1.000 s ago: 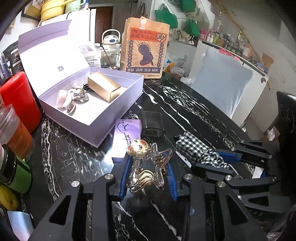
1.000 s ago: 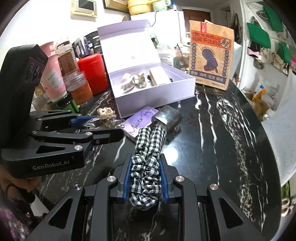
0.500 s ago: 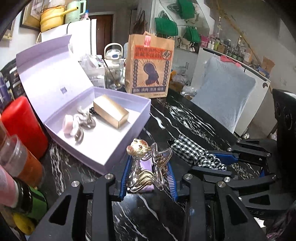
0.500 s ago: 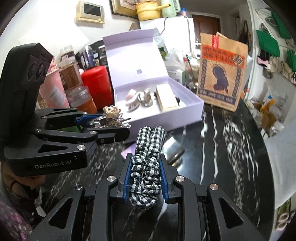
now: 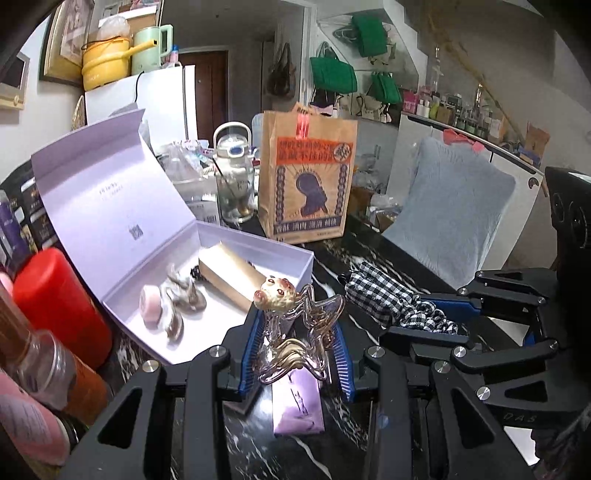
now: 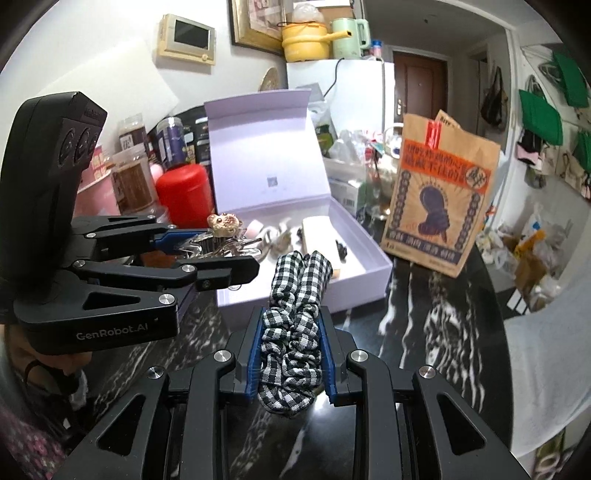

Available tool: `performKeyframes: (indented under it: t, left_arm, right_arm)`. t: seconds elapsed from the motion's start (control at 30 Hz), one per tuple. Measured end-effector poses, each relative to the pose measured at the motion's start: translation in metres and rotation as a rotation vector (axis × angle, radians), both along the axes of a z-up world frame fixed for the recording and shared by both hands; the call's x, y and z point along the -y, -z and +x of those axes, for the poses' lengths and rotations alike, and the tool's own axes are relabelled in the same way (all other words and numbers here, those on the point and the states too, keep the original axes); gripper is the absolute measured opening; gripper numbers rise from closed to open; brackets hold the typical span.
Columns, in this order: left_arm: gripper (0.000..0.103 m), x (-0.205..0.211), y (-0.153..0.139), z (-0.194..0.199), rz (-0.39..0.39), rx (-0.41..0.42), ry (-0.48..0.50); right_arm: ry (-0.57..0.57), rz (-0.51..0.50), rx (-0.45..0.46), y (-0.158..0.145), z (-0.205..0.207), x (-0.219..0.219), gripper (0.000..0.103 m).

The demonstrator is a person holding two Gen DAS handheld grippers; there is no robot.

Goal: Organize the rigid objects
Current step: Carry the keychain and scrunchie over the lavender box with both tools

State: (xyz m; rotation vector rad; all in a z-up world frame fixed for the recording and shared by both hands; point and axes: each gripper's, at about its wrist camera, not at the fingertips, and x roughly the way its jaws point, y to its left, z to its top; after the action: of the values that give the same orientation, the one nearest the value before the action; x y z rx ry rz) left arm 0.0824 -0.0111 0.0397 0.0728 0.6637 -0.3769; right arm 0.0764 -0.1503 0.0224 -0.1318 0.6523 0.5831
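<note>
Left wrist: 1 hair claw (image 5: 295,332) gripped; 1 scrunchie (image 6: 291,332) gripped.

White fridge (image 6: 354,96) against the back wall, dark brown door (image 6: 419,85) just right of it, framed picture (image 6: 255,22) and wall panel (image 6: 186,38) to its left, green bags (image 5: 334,75) hung further right.

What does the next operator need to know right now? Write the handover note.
Left gripper: shut on the clear hair claw clip, off the table.
Right gripper: shut on the checked scrunchie, also lifted.
Open lilac box lies just ahead of both; in it already are a gold box, a pink piece and silvery clips.
A lilac card lies on the black marble table.
Left: put the clip and scrunchie in the box, probably the card too.
</note>
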Motion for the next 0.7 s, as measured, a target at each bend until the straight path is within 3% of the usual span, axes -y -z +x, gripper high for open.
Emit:
performKeyframes:
  t: [0.7]
  left_arm:
    - [0.035,-0.016,-0.027,0.062,0.009,0.071,-0.067]
  right_arm:
    - [-0.048,0.015,0.099,-0.038,0.064,-0.012,0.026]
